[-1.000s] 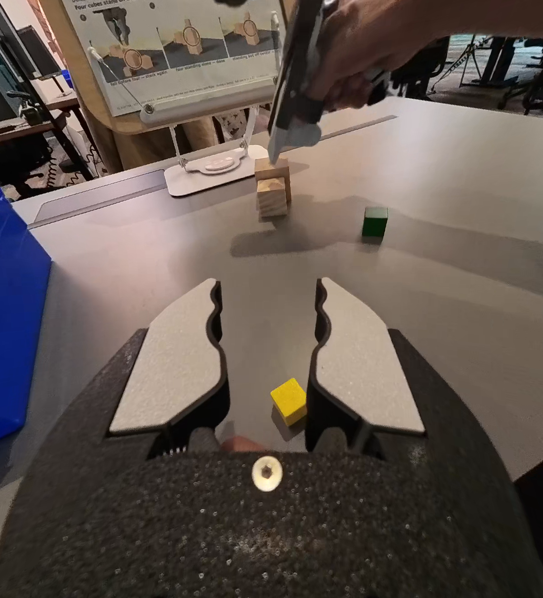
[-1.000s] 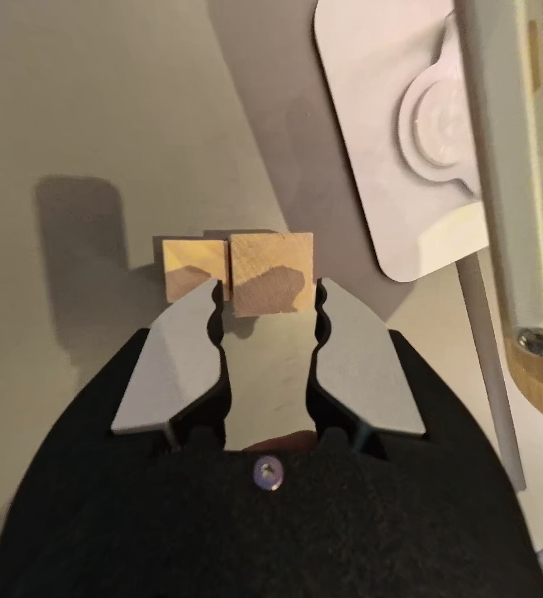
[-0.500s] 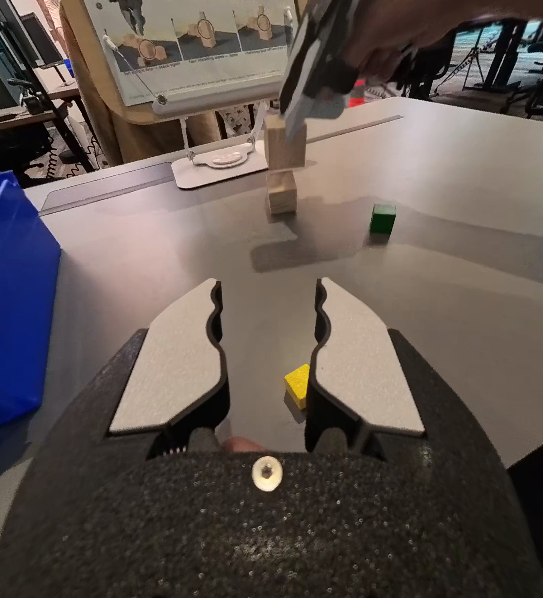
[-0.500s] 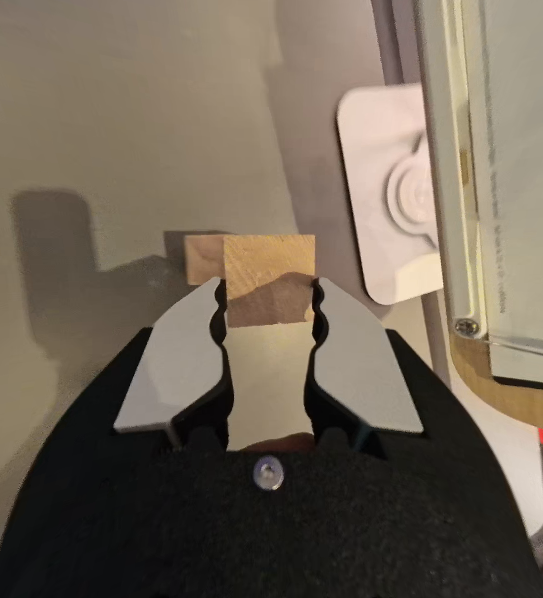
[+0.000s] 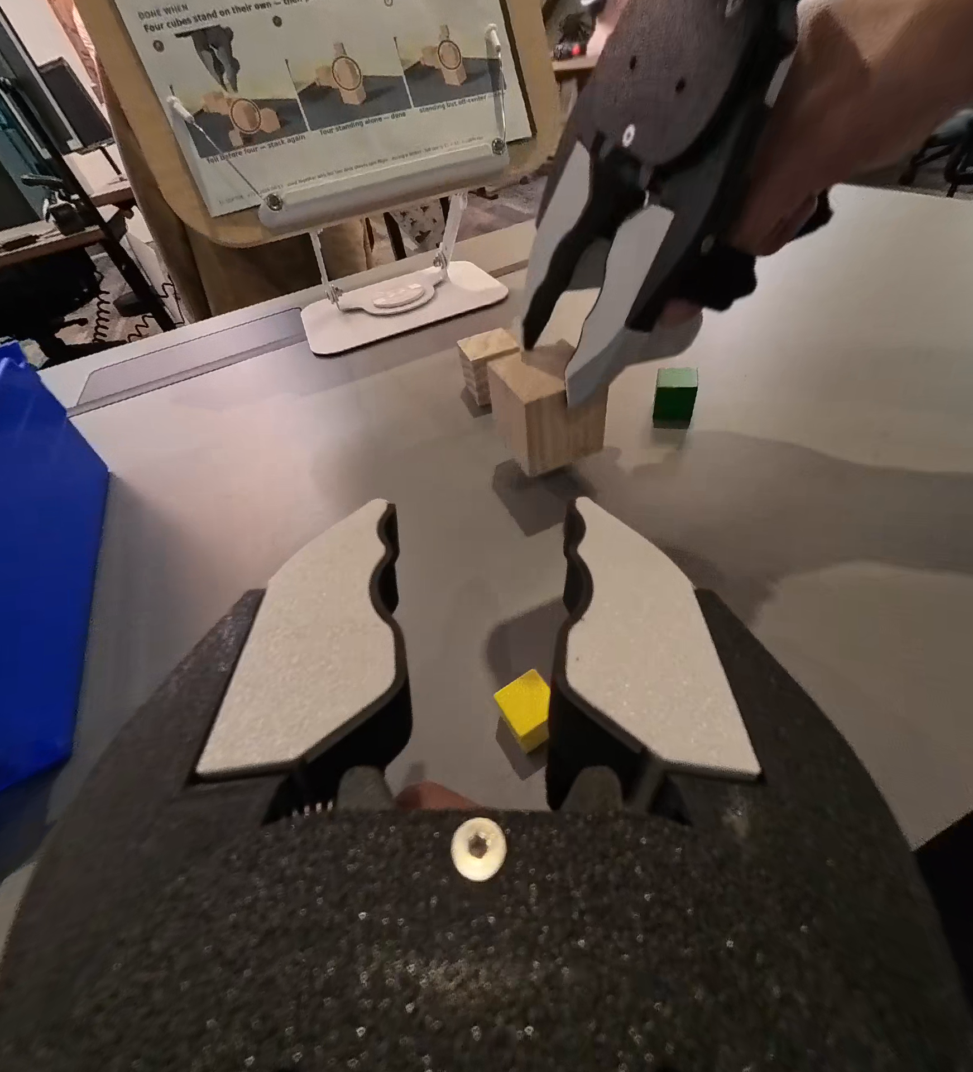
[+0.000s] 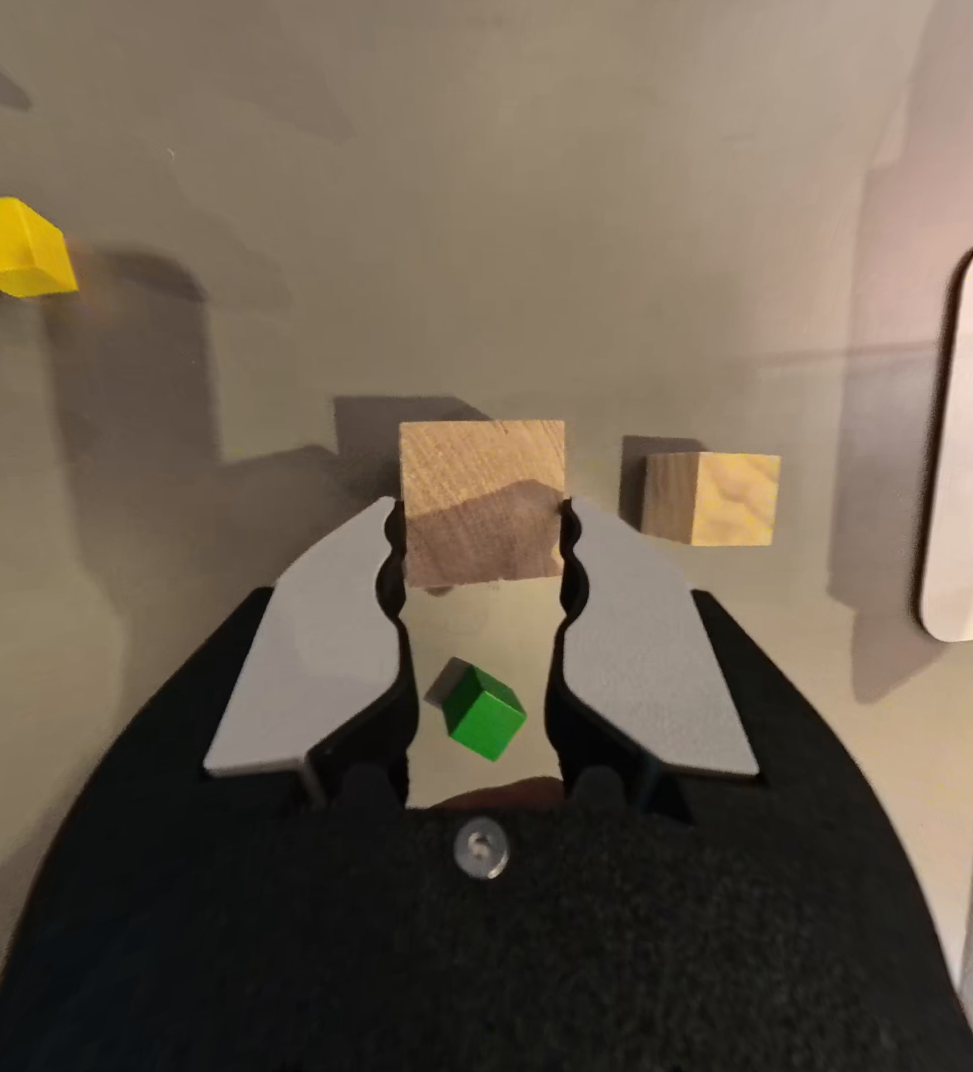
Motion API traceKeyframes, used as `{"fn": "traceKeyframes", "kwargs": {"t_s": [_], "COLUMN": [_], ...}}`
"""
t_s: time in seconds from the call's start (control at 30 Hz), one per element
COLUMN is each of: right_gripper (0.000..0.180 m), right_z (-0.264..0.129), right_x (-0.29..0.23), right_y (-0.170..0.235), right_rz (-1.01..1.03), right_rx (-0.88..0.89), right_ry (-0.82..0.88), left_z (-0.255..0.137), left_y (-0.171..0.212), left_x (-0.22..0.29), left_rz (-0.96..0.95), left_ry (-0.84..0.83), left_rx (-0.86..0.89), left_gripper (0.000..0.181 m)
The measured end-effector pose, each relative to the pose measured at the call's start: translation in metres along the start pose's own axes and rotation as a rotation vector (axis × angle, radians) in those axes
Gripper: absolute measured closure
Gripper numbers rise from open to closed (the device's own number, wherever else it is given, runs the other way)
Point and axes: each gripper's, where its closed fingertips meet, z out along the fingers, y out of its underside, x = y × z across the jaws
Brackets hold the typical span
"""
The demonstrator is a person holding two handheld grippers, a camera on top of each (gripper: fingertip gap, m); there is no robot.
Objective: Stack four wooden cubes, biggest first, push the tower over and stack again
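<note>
I had the biggest wooden cube pinched between the fingertips of my right gripper, held low over the tabletop, seemingly just clear of it, and apart from the others. The smaller plain cube sat just beside it, the green cube near on the other side, and the yellow cube lay well apart, beneath my left gripper, whose jaws stood spread and empty. By my reading nothing was stacked: the base wanted setting down, then three cubes, the push and the restack.
</note>
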Motion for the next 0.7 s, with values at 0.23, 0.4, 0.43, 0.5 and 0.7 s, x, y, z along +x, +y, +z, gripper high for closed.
{"fn": "traceKeyframes", "kwargs": {"t_s": [0.23, 0.4, 0.43, 0.5, 0.7], "right_gripper": [0.114, 0.120, 0.118, 0.117, 0.119], "right_z": [0.001, -0.034, -0.030, -0.011, 0.047], "right_x": [-0.002, 0.065, 0.075, 0.090, 0.100], "right_y": [0.002, -0.019, -0.016, -0.007, 0.020], "right_rz": [0.005, -0.008, 0.019, 0.027, 0.016], "right_rx": [0.043, 0.114, 0.086, 0.003, -0.173], "right_ry": [0.007, 0.126, 0.098, 0.067, 0.008], "left_z": [0.002, 0.003, 0.004, 0.004, 0.003], "left_y": [0.002, 0.004, 0.005, 0.006, 0.006], "left_x": [0.001, 0.000, 0.000, 0.000, -0.004], "left_rz": [-0.003, -0.013, -0.014, -0.015, -0.024], "left_ry": [0.012, 0.012, 0.013, 0.015, 0.014], "left_rx": [-0.010, -0.019, -0.021, -0.027, -0.026], "left_gripper": [0.126, 0.125, 0.125, 0.125, 0.125]}}
